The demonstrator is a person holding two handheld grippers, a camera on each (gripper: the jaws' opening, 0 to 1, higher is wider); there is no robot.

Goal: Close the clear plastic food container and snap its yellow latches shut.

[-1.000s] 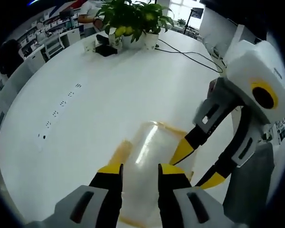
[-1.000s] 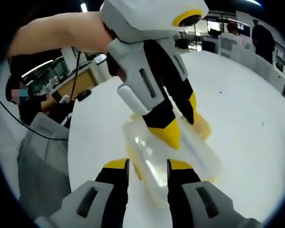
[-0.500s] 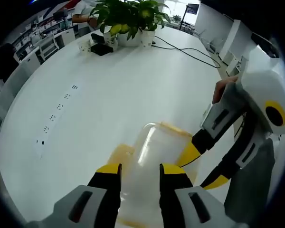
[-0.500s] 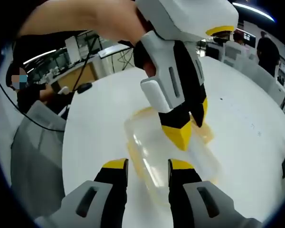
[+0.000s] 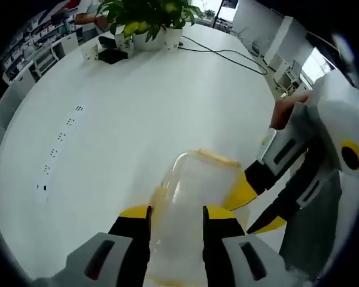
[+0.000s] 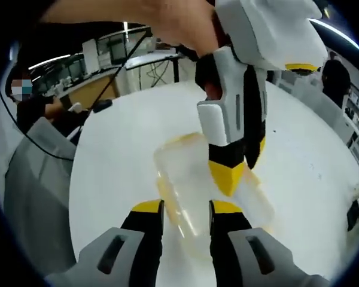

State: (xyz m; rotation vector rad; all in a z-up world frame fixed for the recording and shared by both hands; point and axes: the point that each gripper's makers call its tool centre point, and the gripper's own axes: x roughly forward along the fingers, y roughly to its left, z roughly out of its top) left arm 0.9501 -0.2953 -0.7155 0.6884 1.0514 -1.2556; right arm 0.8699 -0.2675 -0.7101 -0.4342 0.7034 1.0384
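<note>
We note a round white table (image 5: 137, 113) carrying, at its far edge in the left gripper view, potted green plants (image 5: 145, 18), a small black box (image 5: 110, 55) and a black cable (image 5: 227, 52) trailing right. A row of small dark marks (image 5: 58, 156) runs along the table's left side. In the right gripper view a seated person (image 6: 30, 110) and office desks lie beyond the table on the left.

The clear plastic food container with yellow latches (image 5: 194, 197) rests on the near part of the table, its lid on top. The left gripper (image 5: 176, 214) has its yellow-tipped jaws parted, straddling the container's near end; we cannot tell whether they touch it. The right gripper (image 6: 185, 207) likewise has its jaws apart over the container (image 6: 188, 179). In the left gripper view the right gripper's jaw tip meets the container's right edge. In the right gripper view the left gripper's jaws come down onto the lid, blocking the container's far right side.
</note>
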